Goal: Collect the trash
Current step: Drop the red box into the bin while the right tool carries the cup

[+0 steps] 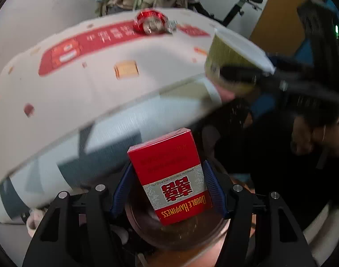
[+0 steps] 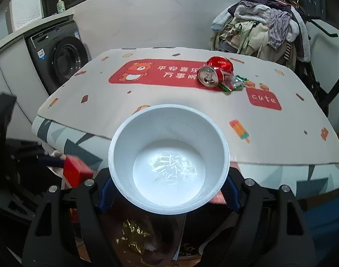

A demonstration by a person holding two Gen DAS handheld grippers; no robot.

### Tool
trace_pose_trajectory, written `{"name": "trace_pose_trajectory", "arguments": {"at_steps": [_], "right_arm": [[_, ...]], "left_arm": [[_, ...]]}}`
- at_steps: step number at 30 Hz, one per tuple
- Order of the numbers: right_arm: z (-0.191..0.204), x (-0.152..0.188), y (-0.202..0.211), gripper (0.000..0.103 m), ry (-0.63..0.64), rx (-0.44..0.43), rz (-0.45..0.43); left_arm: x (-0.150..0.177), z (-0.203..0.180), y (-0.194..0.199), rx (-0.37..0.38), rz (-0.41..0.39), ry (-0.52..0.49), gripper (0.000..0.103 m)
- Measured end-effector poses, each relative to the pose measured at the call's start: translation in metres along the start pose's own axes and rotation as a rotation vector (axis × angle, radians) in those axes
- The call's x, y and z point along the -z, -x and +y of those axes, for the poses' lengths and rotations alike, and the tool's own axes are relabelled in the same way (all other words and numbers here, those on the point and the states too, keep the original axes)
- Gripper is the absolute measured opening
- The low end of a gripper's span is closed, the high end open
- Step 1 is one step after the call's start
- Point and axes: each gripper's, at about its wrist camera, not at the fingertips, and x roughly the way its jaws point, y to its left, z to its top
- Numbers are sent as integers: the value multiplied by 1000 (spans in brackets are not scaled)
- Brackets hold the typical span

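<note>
While blur smears the table, left fingers clamp the cigarette pack; right fingers clamp the bowl.

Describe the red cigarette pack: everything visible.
The cigarette pack is a red carton with a silver band, a red double-happiness character and gold "Double Happiness" lettering, under glossy wrap. It looks intact and closed. It sits clamped between the left gripper's blue pads, off the table, tilted slightly, print upside down in the left wrist view.

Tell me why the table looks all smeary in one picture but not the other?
Left wrist view: the table mat and noodle cup smear with motion blur, while the held cigarette pack stays sharp. Right wrist view: the mat and crushed cola can are crisp; only the red pack at the left blurs. Both views bend edges, fisheye style.
</note>
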Motion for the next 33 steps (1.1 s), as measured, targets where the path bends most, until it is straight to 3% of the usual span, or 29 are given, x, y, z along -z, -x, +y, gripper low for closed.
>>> {"name": "trace_pose_trajectory", "arguments": {"at_steps": [8, 10, 11, 20, 28, 33], "right_arm": [[-4, 19, 8, 77, -27, -3, 16], [-5, 22, 8, 77, -33, -7, 20], [-5, 23, 7, 77, -37, -11, 23], [10, 38, -5, 77, -23, -51, 73], [32, 51, -16, 77, 56, -61, 110], [47, 57, -23, 77, 113, -112, 141]], "left_arm": [[34, -18, -23, 18, 100, -44, 63], [33, -20, -20, 10, 87, -60, 69], [33, -20, -18, 10, 76, -60, 76], [25, 5, 27, -47, -129, 65, 93], [35, 22, 69, -165, -326, 161, 97], [41, 24, 71, -229, -366, 181, 97]]}}
